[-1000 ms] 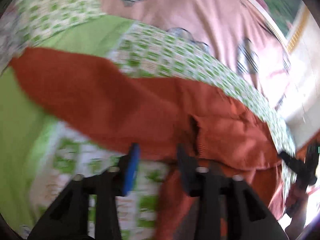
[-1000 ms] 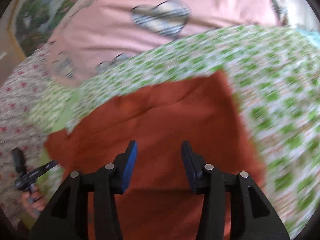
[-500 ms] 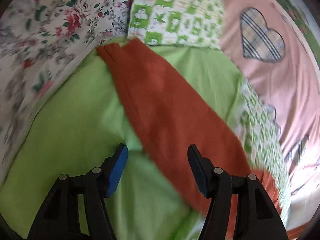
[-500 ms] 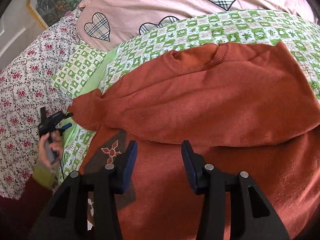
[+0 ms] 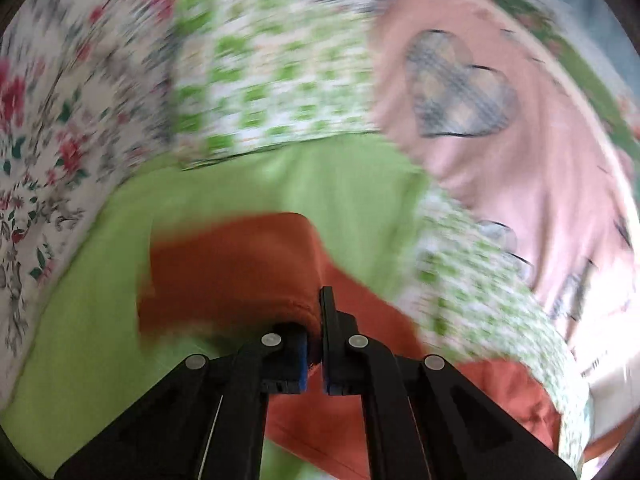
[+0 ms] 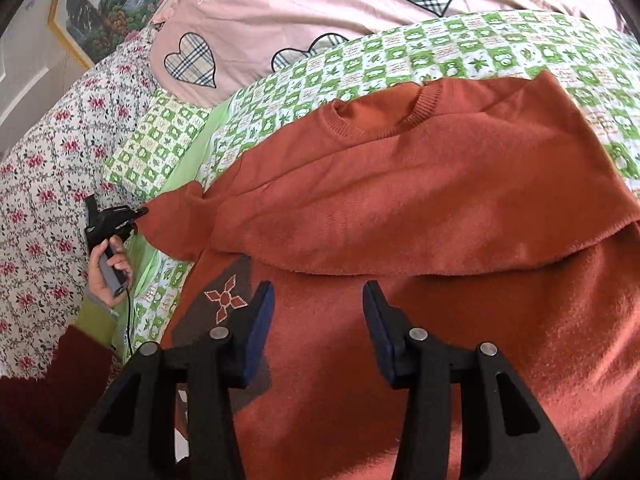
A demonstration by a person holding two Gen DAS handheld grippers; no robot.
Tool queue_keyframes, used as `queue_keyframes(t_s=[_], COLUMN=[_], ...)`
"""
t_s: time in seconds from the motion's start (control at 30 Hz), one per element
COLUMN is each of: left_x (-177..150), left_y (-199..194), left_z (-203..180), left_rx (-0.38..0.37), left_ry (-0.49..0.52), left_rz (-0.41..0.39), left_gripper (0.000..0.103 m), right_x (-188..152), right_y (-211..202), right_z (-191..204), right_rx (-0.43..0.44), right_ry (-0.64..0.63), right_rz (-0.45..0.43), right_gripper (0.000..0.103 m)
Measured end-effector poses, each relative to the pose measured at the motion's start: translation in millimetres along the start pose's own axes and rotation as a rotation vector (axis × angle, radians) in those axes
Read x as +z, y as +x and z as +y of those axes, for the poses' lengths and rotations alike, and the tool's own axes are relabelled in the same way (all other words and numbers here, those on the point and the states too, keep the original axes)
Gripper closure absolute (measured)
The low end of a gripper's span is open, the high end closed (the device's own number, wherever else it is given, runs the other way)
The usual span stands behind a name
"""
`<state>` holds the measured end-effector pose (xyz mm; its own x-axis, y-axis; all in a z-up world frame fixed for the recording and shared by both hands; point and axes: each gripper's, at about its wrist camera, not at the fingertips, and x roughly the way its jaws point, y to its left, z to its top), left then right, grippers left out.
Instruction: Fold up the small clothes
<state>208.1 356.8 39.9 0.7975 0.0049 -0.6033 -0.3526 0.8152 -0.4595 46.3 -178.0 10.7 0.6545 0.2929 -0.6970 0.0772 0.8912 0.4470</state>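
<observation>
While the orange sweater (image 6: 420, 216) lies spread on the green checked bedding (image 6: 472, 52), I see one sleeve (image 5: 228, 268) stretched over the plain green sheet (image 5: 280, 176). My left gripper (image 5: 318, 312) has just closed, pinching the sleeve end. My right gripper (image 6: 318, 316) hovers half open above the sweater's body, gripping nothing.

The left gripper (image 5: 316, 344), whose jaws stood wide over the green sheet (image 5: 100, 280) half a second ago, has just closed on the end of the orange sweater (image 6: 400, 208) sleeve (image 5: 228, 268). That sleeve, earlier stretched toward the upper left of the left wrist frame, now bunches at centre.
</observation>
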Motion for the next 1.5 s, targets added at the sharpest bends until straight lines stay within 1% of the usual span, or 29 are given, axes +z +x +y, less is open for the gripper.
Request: queue_keyframes(t_s=[0.07,0.13,0.2,0.3,0.33,0.4,0.43,0.53,0.63,0.77,0.87,0.9,0.93,0.97,1.0,1.03,1.07,1.1,1.2,1.27,1.3,1.37,1.4,1.43,1.5], left_x=[-14.3,-31.3,-56.6,-90.5,-106.5,-129.8,-146.5,-187.7,-228.6,-273.0,-296.5,-300.5,-303.1,-303.6,-303.3,-302.6,-300.5,-297.8,-286.1,-277.2,-272.7,-260.6,-252.4,-247.0,-232.3], left_y=[-16.7,-26.8,-38.0,-44.7,-45.5,-40.6,-37.0,-29.3,-13.9,19.6,40.0,42.3,40.0,35.2,29.2,21.3,11.1,1.8,-25.4,-41.1,-45.8,-52.3,-52.7,-51.6,-41.3], left_z=[-41.1,-81.7,-128.4,-182.0,-204.7,-237.5,-259.6,-307.2,-343.0,-372.1,-376.4,-375.3,-370.1,-365.2,-358.8,-351.2,-342.4,-332.9,-297.1,-267.2,-256.5,-228.6,-212.5,-201.8,-175.0], left_rx=[-0.051,-0.108,-0.177,-0.260,-0.296,-0.339,-0.358,-0.402,-0.423,-0.399,-0.365,-0.361,-0.364,-0.373,-0.376,-0.367,-0.360,-0.362,-0.354,-0.313,-0.287,-0.200,-0.144,-0.109,-0.026], left_ry=[0.084,0.155,0.233,0.300,0.329,0.372,0.405,0.486,0.561,0.639,0.680,0.681,0.680,0.681,0.682,0.686,0.685,0.679,0.659,0.660,0.666,0.666,0.656,0.642,0.595], left_rz=[-0.011,0.000,0.017,0.060,0.082,0.120,0.150,0.206,0.261,0.335,0.402,0.420,0.438,0.445,0.443,0.437,0.426,0.413,0.396,0.372,0.357,0.320,0.302,0.293,0.290], left_gripper=[0.101,0.101,0.101,0.101,0.101,0.101,0.101,0.101,0.101,0.100,0.098,0.094,0.087,0.084,0.074,0.061,0.057,0.056,0.056,0.056,0.056,0.056,0.056,0.056,0.056], right_x=[-0.7,-1.3,-2.8,-5.1,-5.8,-8.4,-9.5,-14.2,-18.7,-20.5,-18.9,-17.2,-15.5,-12.8,-10.0,-7.9,-3.6,-1.3,11.8,20.0,24.8,30.9,34.0,35.2,36.5], right_y=[-4.9,-9.9,-16.4,-25.7,-28.4,-35.6,-38.2,-49.1,-59.6,-71.6,-78.2,-79.7,-80.5,-80.5,-79.9,-78.6,-75.2,-72.2,-50.8,-34.6,-25.7,-9.2,0.0,8.0,31.2], right_z=[-4.3,-8.4,-12.9,-21.3,-24.5,-34.1,-38.3,-54.0,-69.8,-87.1,-90.7,-90.5,-90.3,-88.8,-87.6,-86.1,-82.5,-79.9,-63.7,-50.9,-43.2,-25.7,-16.7,-9.6,9.6], right_rx=[0.006,0.011,0.011,0.011,0.010,0.005,0.001,-0.012,-0.034,-0.064,-0.078,-0.083,-0.085,-0.085,-0.084,-0.083,-0.086,-0.086,-0.069,-0.073,-0.079,-0.099,-0.111,-0.123,-0.172], right_ry=[0.014,0.026,0.035,0.049,0.054,0.075,0.082,0.116,0.152,0.187,0.190,0.189,0.186,0.179,0.171,0.164,0.149,0.138,0.074,0.019,-0.019,-0.107,-0.157,-0.203,-0.337], right_rz=[-0.015,-0.031,-0.048,-0.067,-0.072,-0.085,-0.089,-0.109,-0.127,-0.148,-0.164,-0.167,-0.169,-0.172,-0.174,-0.175,-0.176,-0.176,-0.149,-0.126,-0.115,-0.091,-0.075,-0.061,-0.016], right_gripper=[0.056,0.056,0.056,0.056,0.056,0.056,0.056,0.056,0.056,0.056,0.056,0.056,0.056,0.056,0.053,0.049,0.042,0.039,0.039,0.039,0.039,0.039,0.039,0.039,0.039])
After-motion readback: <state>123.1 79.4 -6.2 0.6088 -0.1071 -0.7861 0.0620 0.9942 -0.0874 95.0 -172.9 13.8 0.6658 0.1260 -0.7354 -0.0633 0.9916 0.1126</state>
